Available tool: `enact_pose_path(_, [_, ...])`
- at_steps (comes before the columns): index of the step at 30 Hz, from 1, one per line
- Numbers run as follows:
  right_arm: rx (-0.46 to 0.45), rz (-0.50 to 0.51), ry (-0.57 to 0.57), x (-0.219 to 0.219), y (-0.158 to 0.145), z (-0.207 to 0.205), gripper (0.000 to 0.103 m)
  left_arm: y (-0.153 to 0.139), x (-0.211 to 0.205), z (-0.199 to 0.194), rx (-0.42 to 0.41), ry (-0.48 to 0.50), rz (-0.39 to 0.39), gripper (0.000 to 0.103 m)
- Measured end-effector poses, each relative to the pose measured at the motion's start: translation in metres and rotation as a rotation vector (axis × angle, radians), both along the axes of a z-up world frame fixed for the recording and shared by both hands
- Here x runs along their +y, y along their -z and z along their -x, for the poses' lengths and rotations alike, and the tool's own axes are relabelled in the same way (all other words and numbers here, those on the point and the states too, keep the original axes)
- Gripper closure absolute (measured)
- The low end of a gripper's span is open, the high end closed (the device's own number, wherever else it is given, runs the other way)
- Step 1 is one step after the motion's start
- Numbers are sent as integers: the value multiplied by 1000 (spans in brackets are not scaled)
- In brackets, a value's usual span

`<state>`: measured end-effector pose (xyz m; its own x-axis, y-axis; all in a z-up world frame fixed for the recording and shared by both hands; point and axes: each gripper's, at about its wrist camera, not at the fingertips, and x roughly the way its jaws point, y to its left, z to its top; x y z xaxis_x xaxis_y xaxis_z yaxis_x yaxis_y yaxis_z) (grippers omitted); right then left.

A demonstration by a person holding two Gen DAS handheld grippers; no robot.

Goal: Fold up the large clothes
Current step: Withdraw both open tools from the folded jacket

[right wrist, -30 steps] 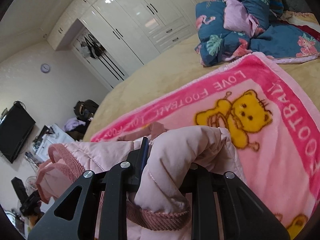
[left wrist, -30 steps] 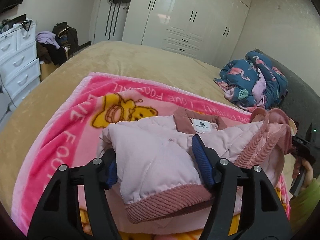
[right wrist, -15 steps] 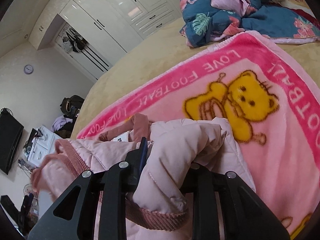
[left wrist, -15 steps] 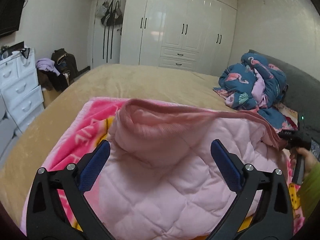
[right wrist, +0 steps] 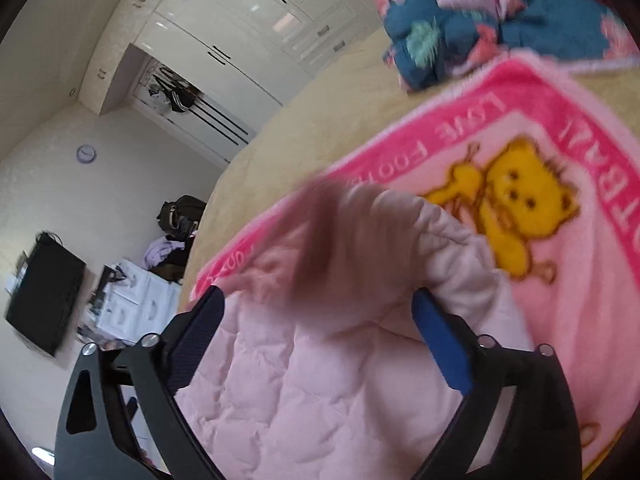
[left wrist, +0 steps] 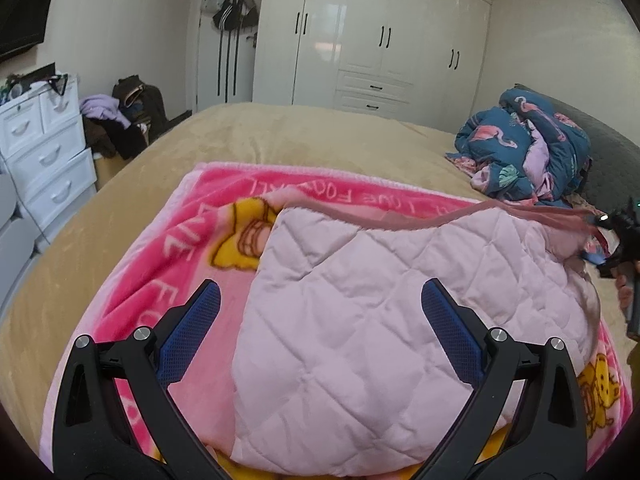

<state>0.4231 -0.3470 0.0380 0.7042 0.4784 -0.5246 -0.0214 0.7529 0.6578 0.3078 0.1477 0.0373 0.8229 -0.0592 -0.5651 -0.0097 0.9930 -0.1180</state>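
We see the pink quilted jacket (left wrist: 380,312) lying folded on the pink bear blanket (left wrist: 200,216), which is spread over the tan bed (left wrist: 280,132). Our left tongs (left wrist: 320,332) stand wide apart above it, gripping nothing. Our right tongs (right wrist: 316,340) are opening, the jacket's blurred edge loose between the blue pads (right wrist: 440,344). A blue flamingo quilt (left wrist: 528,148) is bunched near the headboard.

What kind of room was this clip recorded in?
A home bedroom, by the look of it. A wide bed with a tan cover fills the middle, a white built-in wardrobe lines the far wall, and a white chest of drawers stands at the left. A quilted pink jacket lies on the bed.
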Motion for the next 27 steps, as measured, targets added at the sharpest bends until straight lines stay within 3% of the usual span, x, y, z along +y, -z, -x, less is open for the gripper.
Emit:
enact_pose_path(5, [-105,211,35,2,-14,35,4,19,12,-5,50,-21,-5,9])
enact_pose_path(11, [-84,515,3,16,24,60,4,50,29,-7,118,-3,47,9])
enact_pose_path(14, [-64,569,-44,21,47,63,4,66,33,-4,153,27,102,9])
enact_pose_path(17, [-32,554,-44,18,68,60,4,82,34,-1,179,2,108,9])
enact_pose_path(19, [-21,529,-51,17,77,57,4,90,36,0,180,-5,163,9])
enact_pose_path(21, [-42,525,-51,18,83,57,12,97,34,1,170,17,201,9])
enact_pose_path(22, [-52,533,-45,19,83,58,39,97,31,2,156,19,188,9])
enact_pose_path(23, [-52,543,-31,19,84,59,61,96,26,4,135,18,152,26])
enact_pose_path(26, [-93,504,14,16,76,66,81,87,13,3,95,-3,85,86])
enact_pose_path(27, [-104,501,38,14,71,67,82,82,8,1,94,-2,61,93])
